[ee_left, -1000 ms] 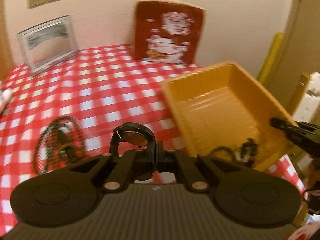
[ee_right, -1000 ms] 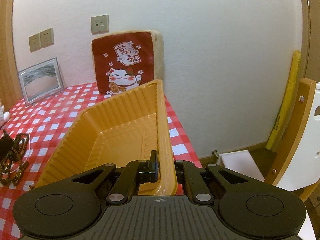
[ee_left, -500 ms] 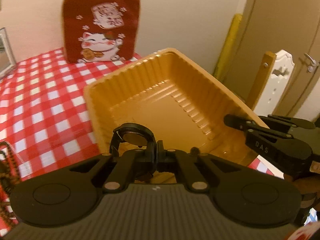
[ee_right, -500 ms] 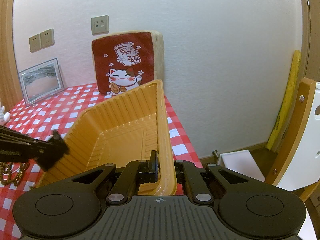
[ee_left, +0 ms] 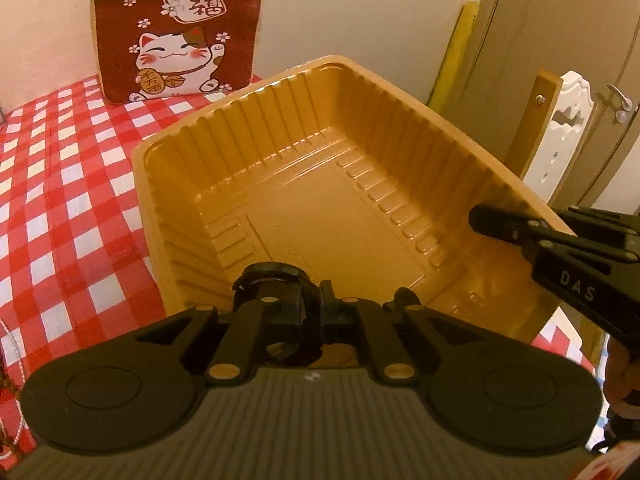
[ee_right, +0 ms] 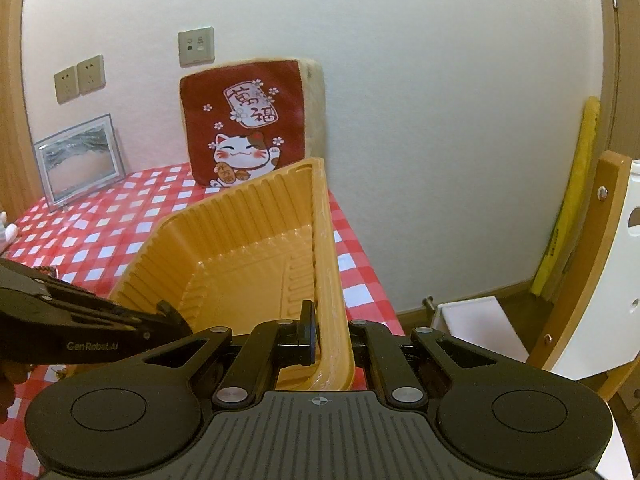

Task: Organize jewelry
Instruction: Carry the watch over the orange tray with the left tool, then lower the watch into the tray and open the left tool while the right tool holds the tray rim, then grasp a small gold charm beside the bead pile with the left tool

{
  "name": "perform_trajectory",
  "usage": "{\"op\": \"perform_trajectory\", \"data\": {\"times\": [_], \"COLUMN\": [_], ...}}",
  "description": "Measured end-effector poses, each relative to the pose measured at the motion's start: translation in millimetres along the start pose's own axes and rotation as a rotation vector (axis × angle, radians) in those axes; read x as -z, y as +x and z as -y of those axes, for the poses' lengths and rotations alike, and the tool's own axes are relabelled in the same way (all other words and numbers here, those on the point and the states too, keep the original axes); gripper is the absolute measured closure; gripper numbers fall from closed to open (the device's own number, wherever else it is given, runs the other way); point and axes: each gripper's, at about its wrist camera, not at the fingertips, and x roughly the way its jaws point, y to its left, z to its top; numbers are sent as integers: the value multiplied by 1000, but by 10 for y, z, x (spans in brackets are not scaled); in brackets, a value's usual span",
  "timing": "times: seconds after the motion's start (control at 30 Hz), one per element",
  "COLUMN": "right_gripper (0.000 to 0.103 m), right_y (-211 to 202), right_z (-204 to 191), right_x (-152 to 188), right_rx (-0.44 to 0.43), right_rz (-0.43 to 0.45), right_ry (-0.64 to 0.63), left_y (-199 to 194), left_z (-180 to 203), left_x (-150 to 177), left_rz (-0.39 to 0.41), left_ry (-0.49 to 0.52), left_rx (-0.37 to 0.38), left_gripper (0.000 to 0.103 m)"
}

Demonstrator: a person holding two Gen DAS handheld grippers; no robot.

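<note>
Home room, red checked tablecloth [ee_right: 100,232], lucky-cat cushion [ee_right: 248,128] against the wall, framed picture [ee_right: 78,158], wall sockets [ee_right: 80,79], wooden chair [ee_right: 580,280]

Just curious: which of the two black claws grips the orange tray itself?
The right gripper, clamped on the near rim of the tray. The left gripper instead carries a black watch between jaws that have just been opening.

"DAS" is being shown in pale letters on the right hand-held gripper [ee_left: 472,216]. "GenRobot.AI" is being displayed on the left hand-held gripper [ee_right: 170,316]. Chinese characters, possibly 萬福, are being carried by the red cat cushion [ee_right: 244,128].
</note>
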Motion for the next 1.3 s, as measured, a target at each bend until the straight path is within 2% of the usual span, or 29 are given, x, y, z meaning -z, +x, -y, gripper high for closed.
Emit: {"op": "perform_trajectory", "data": {"times": [0.13,0.3,0.43,0.57,0.67,0.87,1.03,1.3], "right_gripper": [98,98,98,98,98,98,98,98], "right_y": [20,39,46,48,45,47,47,52], "right_z": [0,3,6,7,7,6,7,5], "right_x": [-1,-11,-7,-6,-5,-8,-8,-16], "right_rx": [3,5,5,4,4,4,5,5], "right_rz": [-2,-4,-4,-3,-3,-3,-3,-4], "right_ry": [1,2,3,1,1,1,0,0], "left_y": [-148,-456,-695,-891,-997,-1056,-977,-790], "left_z": [-58,-196,-392,-607,-760,-894,-846,-706], "left_x": [-5,65,194,368,522,787,910,896], "left_rz": [36,80,99,97,84,41,6,-17], "left_ry": [-32,-89,-158,-197,-226,-244,-222,-165], "left_rx": [1,-24,-76,-159,-221,-290,-285,-242], "left_gripper": [89,88,88,88,88,88,88,88]}}
